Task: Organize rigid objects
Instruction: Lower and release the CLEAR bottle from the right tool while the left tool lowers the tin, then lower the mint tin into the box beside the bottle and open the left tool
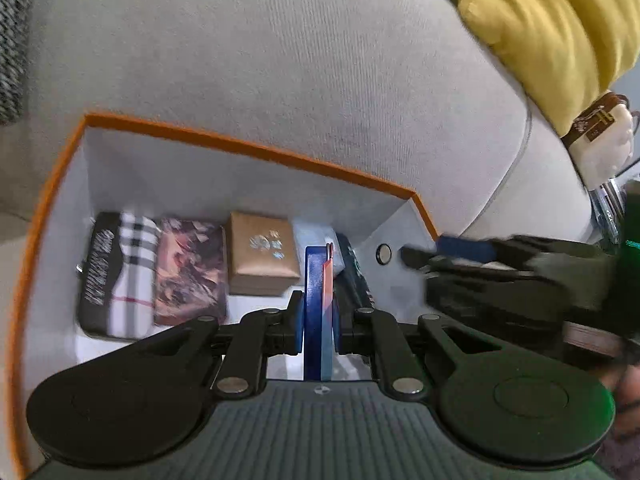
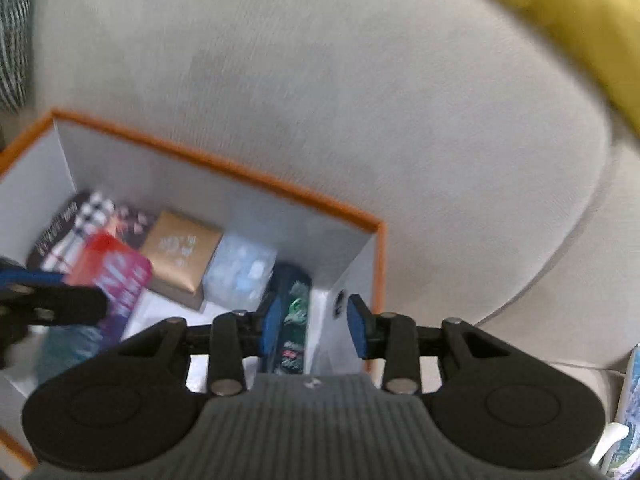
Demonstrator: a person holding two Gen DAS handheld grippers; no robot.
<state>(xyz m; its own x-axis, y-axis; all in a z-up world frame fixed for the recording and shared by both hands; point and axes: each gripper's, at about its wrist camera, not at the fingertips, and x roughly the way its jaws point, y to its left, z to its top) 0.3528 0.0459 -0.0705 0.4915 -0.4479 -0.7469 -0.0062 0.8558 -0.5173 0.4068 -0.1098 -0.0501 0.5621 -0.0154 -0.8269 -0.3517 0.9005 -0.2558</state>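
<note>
We've got the left gripper (image 1: 318, 322) clamped on the thin case (image 1: 319, 304) edge-on over the orange box (image 1: 256, 146), right gripper (image 2: 314, 330) gaping empty at three o'clock, and a tilt could snag the gold box (image 1: 262, 252).

The open box (image 1: 248, 146) sits on the sofa seat (image 1: 280, 60), with a cushion (image 1: 560, 20) behind it toward the right. Along the box's far wall, left to right, lie a flat case (image 1: 116, 276), a second flat case (image 1: 188, 272), a small lidded box (image 1: 262, 254) and a clear packet (image 2: 240, 272). A card pack (image 2: 294, 316) lies against the box's right wall.
</note>
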